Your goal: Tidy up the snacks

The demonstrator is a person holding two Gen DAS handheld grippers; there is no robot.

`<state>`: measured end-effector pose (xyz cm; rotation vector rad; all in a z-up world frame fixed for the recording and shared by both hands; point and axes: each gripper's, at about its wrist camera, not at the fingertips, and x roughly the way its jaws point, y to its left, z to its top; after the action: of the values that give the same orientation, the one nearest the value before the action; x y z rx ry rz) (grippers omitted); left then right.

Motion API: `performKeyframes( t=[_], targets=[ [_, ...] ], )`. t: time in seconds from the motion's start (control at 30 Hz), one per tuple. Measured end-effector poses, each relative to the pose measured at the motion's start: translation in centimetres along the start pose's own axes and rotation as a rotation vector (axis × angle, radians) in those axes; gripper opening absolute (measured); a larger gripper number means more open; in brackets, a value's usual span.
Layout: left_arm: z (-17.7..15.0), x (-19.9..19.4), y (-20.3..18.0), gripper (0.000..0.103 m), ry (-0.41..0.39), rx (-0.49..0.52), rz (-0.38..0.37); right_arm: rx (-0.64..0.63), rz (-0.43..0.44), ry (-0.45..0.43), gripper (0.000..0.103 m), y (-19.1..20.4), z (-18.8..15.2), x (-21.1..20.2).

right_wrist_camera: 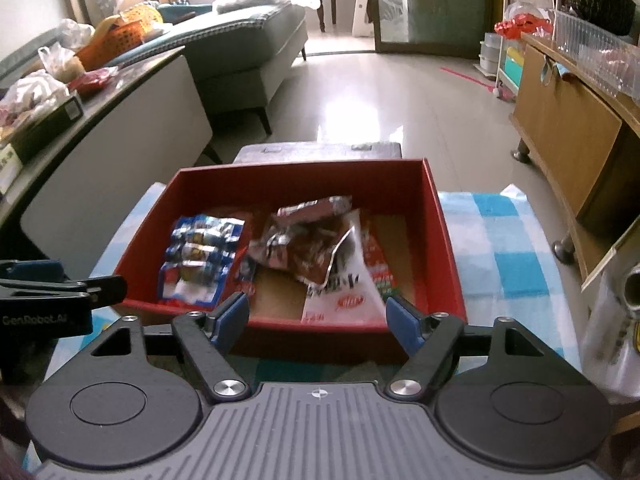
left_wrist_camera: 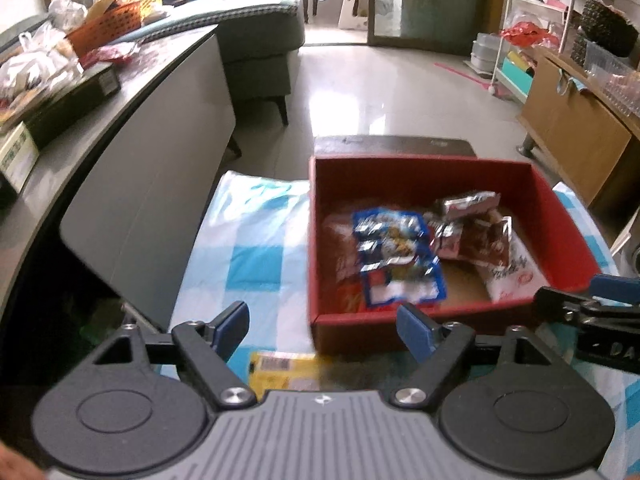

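Snacks lay heaped in the red box (right_wrist_camera: pixel 436 216) on the checked cloth (right_wrist_camera: pixel 504 248): a blue pack (right_wrist_camera: pixel 202 256), a brown pack (right_wrist_camera: pixel 308 244), a white bag (right_wrist_camera: pixel 340 288). Both grippers, left (left_wrist_camera: pixel 322 326) and right (right_wrist_camera: pixel 316 318), hung spread and empty before the box's near wall. One yellow pack (left_wrist_camera: pixel 280 368) lay outside, under the left gripper; it could be overlooked, or a low reach might knock the box.

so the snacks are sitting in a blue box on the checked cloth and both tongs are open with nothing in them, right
Not quite: the box is red, not blue, as the right wrist view shows. The snacks do lie in it on the checked cloth, and both tongs are open and empty.
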<state>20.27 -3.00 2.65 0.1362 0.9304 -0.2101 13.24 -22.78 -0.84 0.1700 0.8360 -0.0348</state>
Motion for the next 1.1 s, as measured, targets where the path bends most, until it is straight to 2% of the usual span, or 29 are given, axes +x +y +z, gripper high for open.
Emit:
performKeyframes(
  t=[0.1, 0.33, 0.47, 0.57, 0.67, 0.77, 0.83, 0.97, 1.1],
  targets=[
    [-1.2, 0.2, 1.2, 0.076, 0.026, -0.009, 0.013, -0.002, 0.007, 0.011, 0.086, 0.2, -0.9, -0.5],
    [-2.3, 3.0, 3.6, 0.076, 0.106, -0.079, -0.001, 0.023, 0.017, 0.073, 0.086, -0.2, -3.0, -0.6],
    [-2.0, 4.9, 3.5, 0.076, 0.12, -0.032, -0.058, 0.026, 0.021, 0.096, 0.086, -0.6, -3.6, -0.3],
    [-1.4, 6.3, 3.2, 0.077, 0.102, 0.051, -0.081, 0.029, 0.032, 0.105, 0.086, -0.9, -3.8, 0.0],
    [-1.1, 7.7, 3.1, 0.077, 0.125, 0.119, -0.143, 0.034, 0.048, 0.119, 0.087, -1.4, -3.9, 0.4],
    [-1.3, 8.9, 2.9, 0.08, 0.147, 0.168, -0.171, 0.032, 0.04, 0.129, 0.087, -1.8, -3.9, 0.7],
    [-1.3, 9.4, 3.2, 0.085, 0.147, 0.172, -0.18, 0.037, 0.038, 0.138, 0.087, -2.1, -3.9, 1.1],
    [-1.6, 9.5, 4.0, 0.084, 0.177, 0.114, -0.237, 0.047, 0.036, 0.16, 0.087, -2.4, -4.0, 1.8],
    [-3.8, 7.8, 3.0, 0.085, 0.195, 0.181, -0.252, 0.079, 0.064, 0.171, 0.087, -2.6, -4.0, 1.9]
  ],
)
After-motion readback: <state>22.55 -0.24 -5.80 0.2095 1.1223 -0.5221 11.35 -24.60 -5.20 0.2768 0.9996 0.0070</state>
